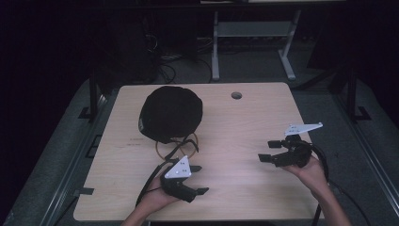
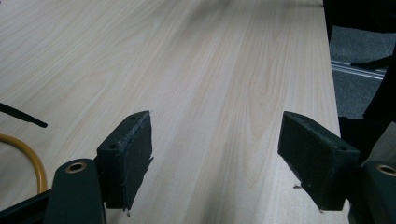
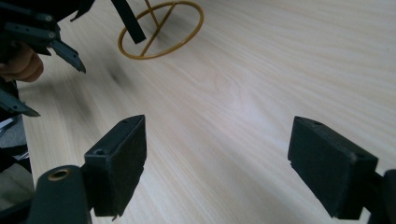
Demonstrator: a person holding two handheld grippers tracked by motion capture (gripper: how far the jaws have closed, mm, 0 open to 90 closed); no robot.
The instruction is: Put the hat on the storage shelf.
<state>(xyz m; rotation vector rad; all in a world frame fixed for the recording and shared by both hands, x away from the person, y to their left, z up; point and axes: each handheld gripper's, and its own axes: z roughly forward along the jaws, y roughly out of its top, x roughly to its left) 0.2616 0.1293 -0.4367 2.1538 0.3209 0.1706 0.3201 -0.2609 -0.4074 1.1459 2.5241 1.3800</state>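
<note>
Pale wood-grain table (image 1: 244, 141), rectangular with rounded corners, a round cable hole (image 1: 236, 95) near its far edge; it stands on grey carpet in a dim room, with a white metal frame (image 1: 254, 33) on the floor beyond it.

Black cap-like fabric item (image 1: 170, 113), domed, on the far left part of the table. It is the largest thing on the surface; its exact make cannot be told in this light.

Yellow wire ring (image 1: 162, 151), lying flat just in front of the black item, partly under its near edge. Black straps or cords cross over it. In the right gripper view the ring (image 3: 161, 30) shows a straight bar across its middle and a black strap over one side.

Left gripper (image 1: 200, 180), held in the person's left hand (image 1: 155, 200) near the front edge, just in front of the ring, a grey three-cornered plate on top. Jaws stand wide apart with nothing between them, bare table seen through the gap in the left gripper view (image 2: 217, 154).

Right gripper (image 1: 268, 150), held in the person's right hand (image 1: 313, 172) at the right side of the table, well apart from the left one, pointing left. Jaws likewise spread wide and empty, above bare wood in the right gripper view (image 3: 217, 163).
</note>
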